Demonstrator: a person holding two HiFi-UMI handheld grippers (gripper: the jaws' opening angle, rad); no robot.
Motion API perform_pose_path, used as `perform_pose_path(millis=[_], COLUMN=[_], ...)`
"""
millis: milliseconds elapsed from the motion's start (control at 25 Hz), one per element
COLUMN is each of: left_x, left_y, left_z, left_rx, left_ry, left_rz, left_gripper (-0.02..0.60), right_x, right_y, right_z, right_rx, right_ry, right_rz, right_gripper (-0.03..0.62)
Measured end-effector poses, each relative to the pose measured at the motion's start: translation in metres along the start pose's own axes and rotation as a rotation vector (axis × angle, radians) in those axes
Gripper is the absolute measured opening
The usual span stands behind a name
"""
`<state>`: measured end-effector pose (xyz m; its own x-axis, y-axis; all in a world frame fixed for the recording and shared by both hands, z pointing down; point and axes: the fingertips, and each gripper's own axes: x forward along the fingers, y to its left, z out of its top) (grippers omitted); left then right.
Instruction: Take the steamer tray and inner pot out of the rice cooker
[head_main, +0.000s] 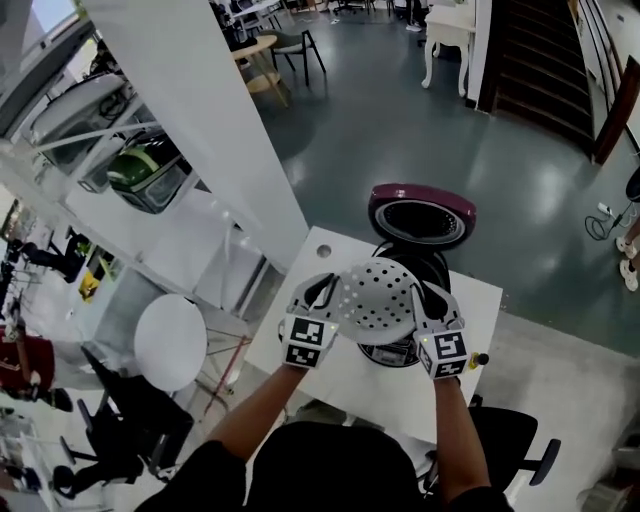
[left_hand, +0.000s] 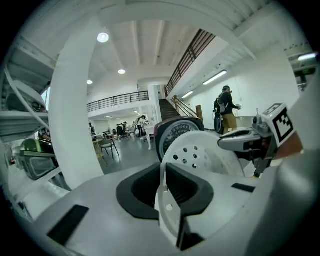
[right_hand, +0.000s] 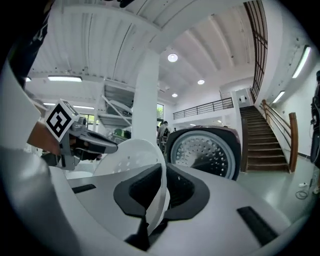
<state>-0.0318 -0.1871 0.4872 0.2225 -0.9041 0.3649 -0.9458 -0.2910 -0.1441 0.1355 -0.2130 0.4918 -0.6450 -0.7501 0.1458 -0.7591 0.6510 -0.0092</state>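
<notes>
The left gripper is clamping the left rim of the white perforated steamer tray. The right gripper is pinching the opposite rim, so the tray is hanging between the two at the centre of the head view. In each gripper view the tray's thin edge is sitting squeezed between the dark pads, with the jaws nearly together on it. The tray is tilting, with one holed face turned up toward the head camera. It is hovering just above the open rice cooker, whose maroon-rimmed lid is standing open behind it, higher in the frame. The cooker is resting on the white table at lower centre.
</notes>
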Motion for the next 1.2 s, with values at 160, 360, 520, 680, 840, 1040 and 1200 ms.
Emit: perform_pose_path(millis=[160, 360, 520, 680, 840, 1040, 1200], left_x=[-0.023, -0.030, -0.029, -0.023, -0.011, 0.017, 0.041], left_y=[0.035, 0.081, 0.115, 0.157, 0.201, 0.223, 0.220], left_z=[-0.012, -0.037, -0.061, -0.087, -0.118, -0.179, -0.230], left_rx=[0.006, -0.056, -0.088, -0.128, -0.151, -0.181, -0.207], left_ry=[-0.016, -0.014, 0.006, 0.017, 0.042, 0.127, 0.202], left_rz=[0.056, 0.064, 0.037, 0.010, -0.011, -0.080, -0.141], left_gripper=[0.029, 0.038, 0.038, 0.038, 0.038, 0.038, 0.038], right_x=[0.022, 0.052, 0.081, 0.115, 0.153, 0.183, 0.191], right_y=[0.038, 0.081, 0.108, 0.137, 0.166, 0.183, 0.186], right_z=[-0.013, -0.032, -0.051, -0.070, -0.090, -0.145, -0.195], right_rx=[0.078, 0.099, 0.124, 0.165, 0.164, 0.170, 0.187], right_ry=[0.028, 0.093, 0.180, 0.269, 0.347, 0.468, 0.570], right_rz=[0.061, 0.099, 0.076, 0.029, -0.024, -0.078, -0.135], right_gripper=[0.018, 0.018, 0.018, 0.018, 0.018, 0.018, 0.019])
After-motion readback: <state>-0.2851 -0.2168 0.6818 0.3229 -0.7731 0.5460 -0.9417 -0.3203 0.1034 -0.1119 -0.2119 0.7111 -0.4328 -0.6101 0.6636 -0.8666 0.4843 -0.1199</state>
